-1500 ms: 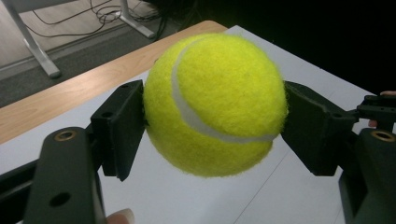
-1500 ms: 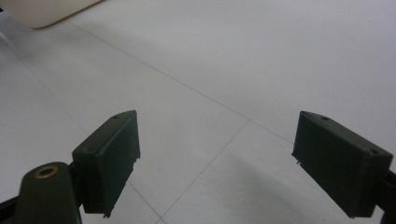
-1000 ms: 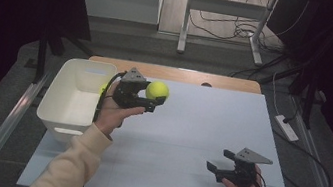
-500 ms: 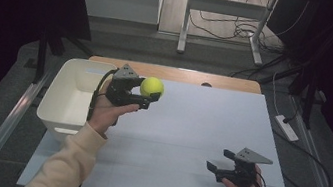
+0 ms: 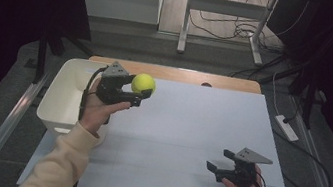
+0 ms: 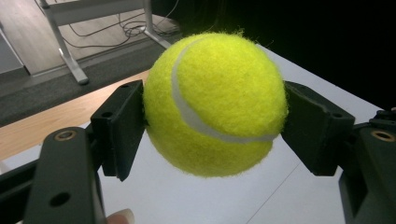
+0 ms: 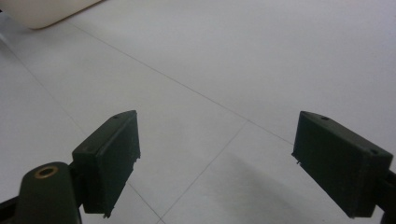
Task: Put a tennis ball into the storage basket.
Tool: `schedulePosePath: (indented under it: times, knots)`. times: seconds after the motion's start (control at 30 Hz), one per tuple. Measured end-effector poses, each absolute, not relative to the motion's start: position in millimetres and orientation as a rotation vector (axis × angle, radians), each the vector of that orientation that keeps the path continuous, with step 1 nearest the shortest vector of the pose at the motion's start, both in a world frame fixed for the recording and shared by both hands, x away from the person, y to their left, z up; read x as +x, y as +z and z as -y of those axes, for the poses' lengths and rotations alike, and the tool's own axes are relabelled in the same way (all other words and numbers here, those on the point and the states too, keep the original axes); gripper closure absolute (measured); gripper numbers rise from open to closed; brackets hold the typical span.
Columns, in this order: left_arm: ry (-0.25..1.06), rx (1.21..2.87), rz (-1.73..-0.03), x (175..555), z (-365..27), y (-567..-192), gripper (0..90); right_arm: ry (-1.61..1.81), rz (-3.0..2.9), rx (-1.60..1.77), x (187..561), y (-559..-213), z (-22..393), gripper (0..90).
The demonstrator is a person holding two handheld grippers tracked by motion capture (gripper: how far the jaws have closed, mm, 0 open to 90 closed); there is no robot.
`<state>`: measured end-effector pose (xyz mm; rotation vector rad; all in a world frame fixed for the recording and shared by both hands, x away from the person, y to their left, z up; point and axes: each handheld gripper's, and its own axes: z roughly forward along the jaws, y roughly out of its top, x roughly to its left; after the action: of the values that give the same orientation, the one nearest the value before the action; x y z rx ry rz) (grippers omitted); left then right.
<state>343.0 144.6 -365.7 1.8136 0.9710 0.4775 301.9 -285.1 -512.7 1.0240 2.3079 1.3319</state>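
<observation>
Clamping the tennis ball [image 5: 143, 84] in the left tool [image 5: 135, 92], both black jaws pressing into the yellow felt on opposite sides, as the left gripper view is showing close up. Holding it in the air, clear of the table [image 5: 201, 119], just to the right of the white bin [image 5: 65, 88] and a little beyond that bin's right rim. Pointing the left tool away from the bin, jaws facing right, with the bin's open top lying behind and to the left of the ball.

Likely carrying the ball for a drop into the bin. Turning on one relation, then: the bin lying directly to the left of the ball, just beside it, with nothing standing between. Being round, offering no long axis to line up, so needing only a short sideways shift until the ball is hanging over the bin's opening and inside its rim before the jaws are parting. Risking, if let go too early, a bounce off the right rim and a roll across the table.

Resting the right tool [image 5: 219, 160] low over the table, well apart from the bin, far to its right and on the person's side, jaws standing wide apart with nothing between them. Leaving the left tool much the nearer of the two to the bin.
</observation>
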Motion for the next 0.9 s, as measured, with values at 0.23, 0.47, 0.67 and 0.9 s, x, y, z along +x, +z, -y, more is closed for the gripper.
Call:
schedulePosePath:
  times: [0.23, 0.47, 0.67, 0.9]
  knots:
    - [0.489, 1.800, -0.986, 342.0, -152.9, -365.2, 26.9, 1.333, -2.309, 1.023, 301.9, -512.7, 285.1, 14.6]
    - [0.506, 1.791, -1.011, 340.7, -162.6, -366.8, 26.9, 1.332, -2.309, 1.023, 301.8, -512.7, 285.0, 14.6]
    - [0.520, 1.783, -1.033, 339.1, -171.6, -367.4, 26.9, 1.330, -2.310, 1.021, 301.8, -512.9, 284.8, 14.6]
    - [0.539, 1.766, -1.066, 338.0, -183.3, -366.7, 26.9, 1.330, -2.310, 1.021, 301.6, -512.7, 284.7, 14.6]
